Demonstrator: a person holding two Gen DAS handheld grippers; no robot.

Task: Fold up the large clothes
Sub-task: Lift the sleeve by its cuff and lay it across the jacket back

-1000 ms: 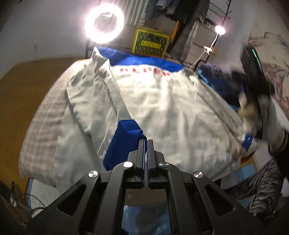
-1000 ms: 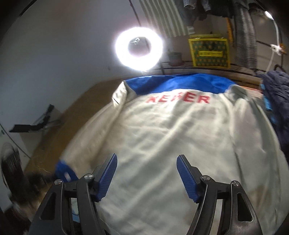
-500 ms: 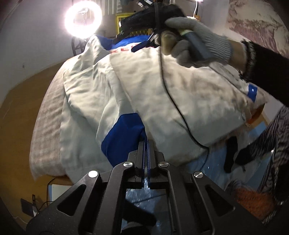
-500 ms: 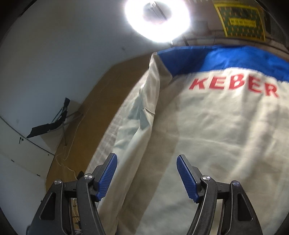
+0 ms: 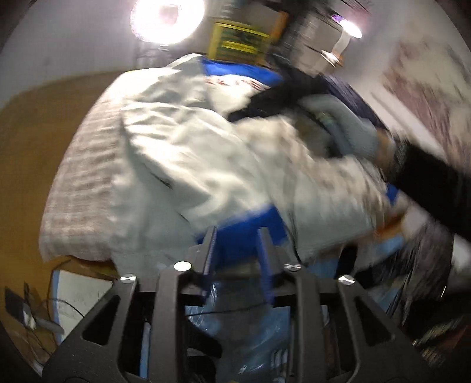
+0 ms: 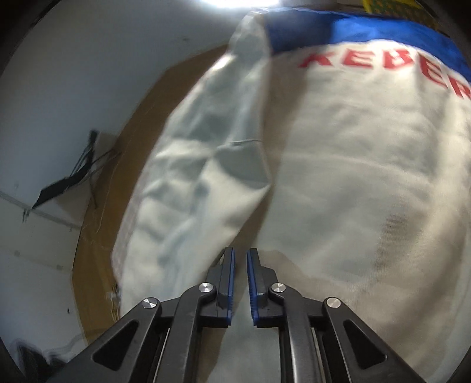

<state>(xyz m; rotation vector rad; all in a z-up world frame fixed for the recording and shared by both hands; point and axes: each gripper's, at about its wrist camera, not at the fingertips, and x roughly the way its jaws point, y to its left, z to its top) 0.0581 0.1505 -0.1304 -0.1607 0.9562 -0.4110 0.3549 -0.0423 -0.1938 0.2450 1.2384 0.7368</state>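
A large white jacket (image 5: 188, 153) with blue trim and red lettering lies spread on the bed; its back also fills the right wrist view (image 6: 353, 176). My left gripper (image 5: 238, 232) is open, and the blue cuff (image 5: 244, 229) lies between and just beyond its fingers. My right gripper (image 6: 239, 256) is nearly shut, its jaws a narrow gap apart over the white cloth near the folded sleeve (image 6: 200, 176); whether it pinches cloth is unclear. In the left wrist view the gloved hand with the right gripper (image 5: 294, 97) presses on the jacket's upper part.
The bed's checked cover (image 5: 82, 176) shows on the left. A ring light (image 5: 166, 17), a yellow box (image 5: 238, 44) and hanging clothes stand behind the bed. Wooden floor (image 6: 100, 250) lies left of the bed. Blue plastic bags (image 5: 235, 309) lie below my left gripper.
My left gripper has opened and let go of the blue cuff. My right gripper has closed from wide open to nearly shut and moved down onto the jacket.
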